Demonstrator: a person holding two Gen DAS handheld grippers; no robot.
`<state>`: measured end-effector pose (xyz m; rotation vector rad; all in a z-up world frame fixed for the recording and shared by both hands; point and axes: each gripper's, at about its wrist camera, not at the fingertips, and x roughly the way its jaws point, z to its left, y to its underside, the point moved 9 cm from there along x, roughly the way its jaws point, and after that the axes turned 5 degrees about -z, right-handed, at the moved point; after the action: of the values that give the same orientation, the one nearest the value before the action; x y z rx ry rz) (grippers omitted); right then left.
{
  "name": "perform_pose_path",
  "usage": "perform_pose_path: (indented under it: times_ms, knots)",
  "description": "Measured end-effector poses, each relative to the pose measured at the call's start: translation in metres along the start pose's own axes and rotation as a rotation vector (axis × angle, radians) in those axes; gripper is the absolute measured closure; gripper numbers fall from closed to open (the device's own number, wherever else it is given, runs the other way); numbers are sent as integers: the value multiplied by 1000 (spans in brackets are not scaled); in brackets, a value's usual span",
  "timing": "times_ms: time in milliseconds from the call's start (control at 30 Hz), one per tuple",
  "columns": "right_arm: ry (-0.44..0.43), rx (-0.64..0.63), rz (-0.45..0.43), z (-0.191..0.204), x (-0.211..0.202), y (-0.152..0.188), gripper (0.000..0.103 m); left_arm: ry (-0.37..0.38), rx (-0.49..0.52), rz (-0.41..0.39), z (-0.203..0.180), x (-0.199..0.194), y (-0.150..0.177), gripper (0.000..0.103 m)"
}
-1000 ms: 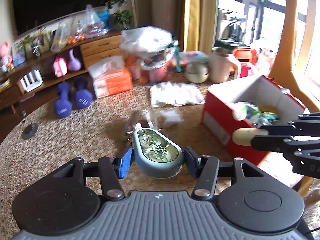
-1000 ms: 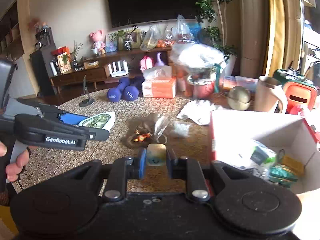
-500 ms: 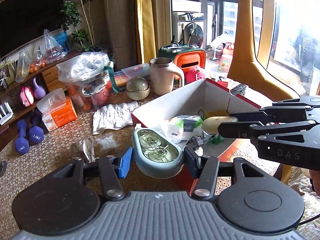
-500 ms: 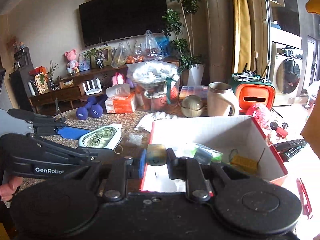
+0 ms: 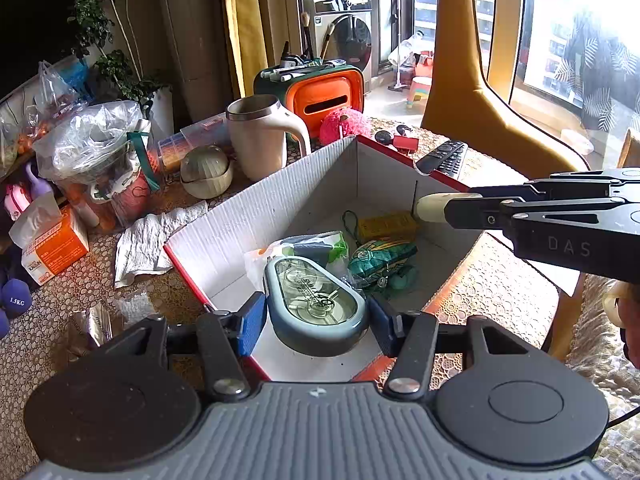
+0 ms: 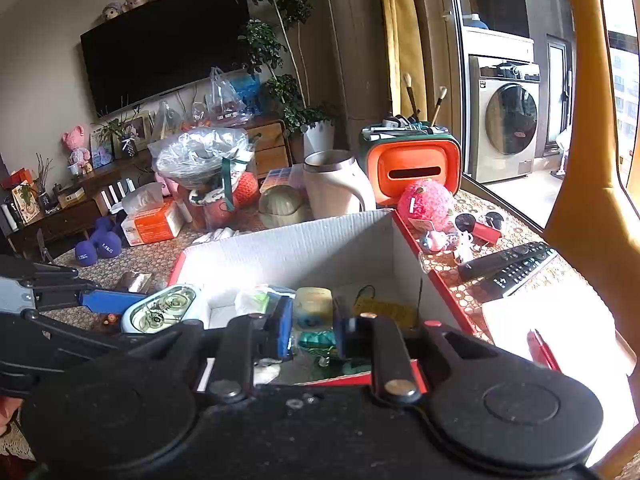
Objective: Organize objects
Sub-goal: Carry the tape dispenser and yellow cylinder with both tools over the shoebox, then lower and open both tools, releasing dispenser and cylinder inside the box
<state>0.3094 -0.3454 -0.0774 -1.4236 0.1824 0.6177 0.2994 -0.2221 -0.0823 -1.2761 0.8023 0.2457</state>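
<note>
Cluttered living-room tabletop (image 5: 492, 280) with an open red-and-white box (image 5: 280, 204).
Left wrist view: left tool (image 5: 316, 320) pinches a grey-blue oval case (image 5: 314, 302) over the box's near corner; right tool (image 5: 444, 208) holds a cream object (image 5: 430, 207) above the far side. Right wrist view: right tool (image 6: 312, 328) clamps the cream object (image 6: 314, 304) over the box (image 6: 320, 248); the case (image 6: 162, 308) sits at left.

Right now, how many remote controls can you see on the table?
2, lying side by side on the table just right of the red box: the far remote and the near remote. Others may be hidden by clutter.
</note>
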Motion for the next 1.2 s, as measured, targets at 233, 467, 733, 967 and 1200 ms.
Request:
perform_pose_path:
  times_ms: [233, 467, 733, 967, 1200]
  knots:
    - [22, -8, 35, -15, 34, 7, 84, -19, -7, 49, 4, 46, -5, 48]
    - [42, -36, 79, -23, 69, 14, 84, -24, -49, 110, 11, 86, -3, 48]
    - [50, -57, 140, -30, 92, 25, 84, -9, -62, 153, 9, 114, -1, 48]
    - [56, -68, 189, -32, 100, 35, 84, -2, -59, 217, 5, 129, 8, 48]
    - [60, -50, 204, -35, 98, 41, 78, 3, -83, 243, 8, 131, 12, 48]
